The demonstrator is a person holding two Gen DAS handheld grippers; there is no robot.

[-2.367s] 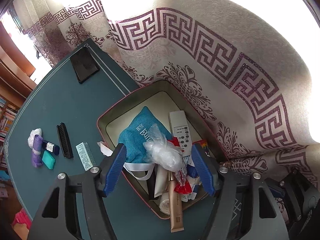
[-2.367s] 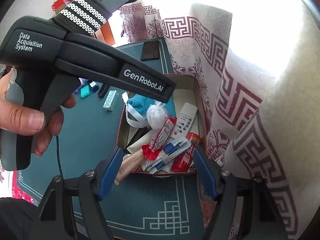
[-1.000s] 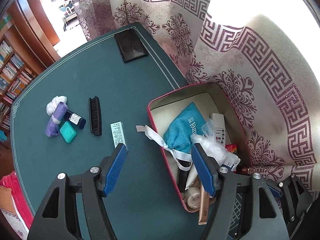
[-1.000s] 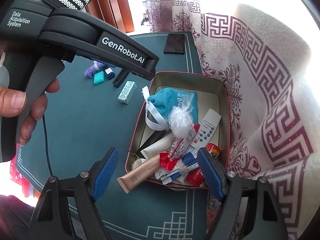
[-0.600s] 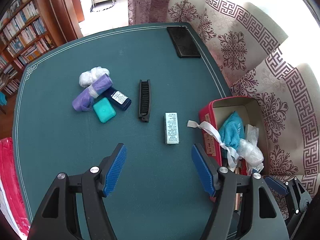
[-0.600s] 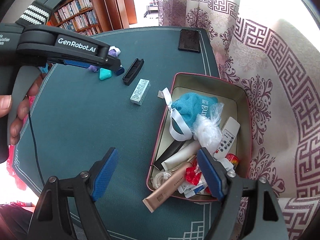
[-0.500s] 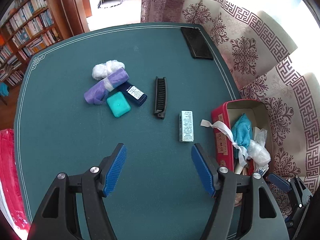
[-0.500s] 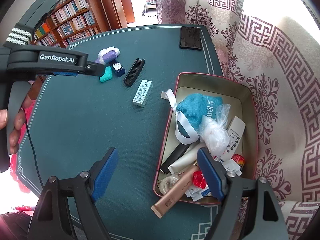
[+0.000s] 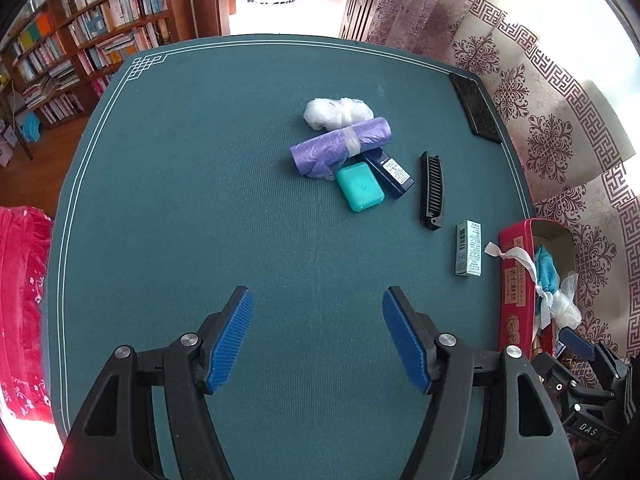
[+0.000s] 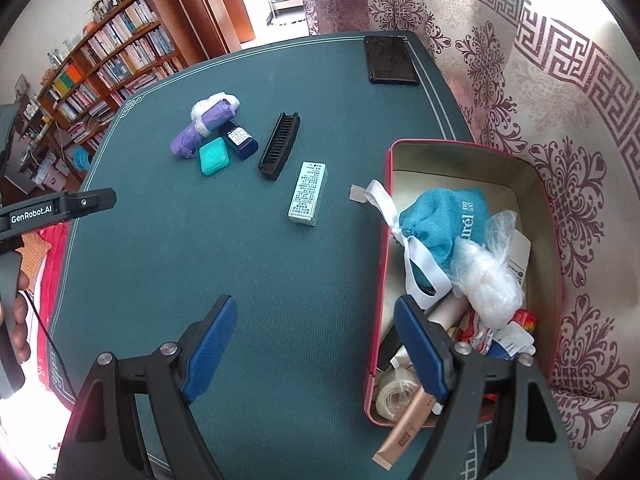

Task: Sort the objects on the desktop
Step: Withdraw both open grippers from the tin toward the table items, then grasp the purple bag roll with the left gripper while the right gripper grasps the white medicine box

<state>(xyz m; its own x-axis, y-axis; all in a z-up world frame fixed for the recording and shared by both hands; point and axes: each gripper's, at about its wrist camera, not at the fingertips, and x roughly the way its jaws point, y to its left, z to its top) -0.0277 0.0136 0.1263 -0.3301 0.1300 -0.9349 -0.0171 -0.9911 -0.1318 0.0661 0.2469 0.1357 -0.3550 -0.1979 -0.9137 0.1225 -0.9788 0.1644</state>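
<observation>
Left tongs (image 9: 316,336) spread wide, empty, above bare teal felt of the round desk (image 9: 200,200). Right tongs (image 10: 316,344) likewise spread and empty, one blue pad over felt, the other over the near left wall of the red rectangular tin box (image 10: 378,280).

Box against the desk's curtain-side edge, crammed with a teal cloth pouch (image 10: 444,220), a clear plastic bag (image 10: 488,276) and tubes; a beige tube (image 10: 404,432) jutting past its near rim.

Left of the box, apart from it: a pale green carton (image 10: 307,193). Further left a black folding comb (image 10: 279,145), then a touching cluster of navy bottle (image 10: 238,139), teal soap case (image 10: 214,156), purple bag roll (image 10: 200,130) and white plastic wad (image 10: 214,104). Beyond the box, a black phone (image 10: 390,61) at the far rim.

Wide open felt left of the box, toward the near edge.
</observation>
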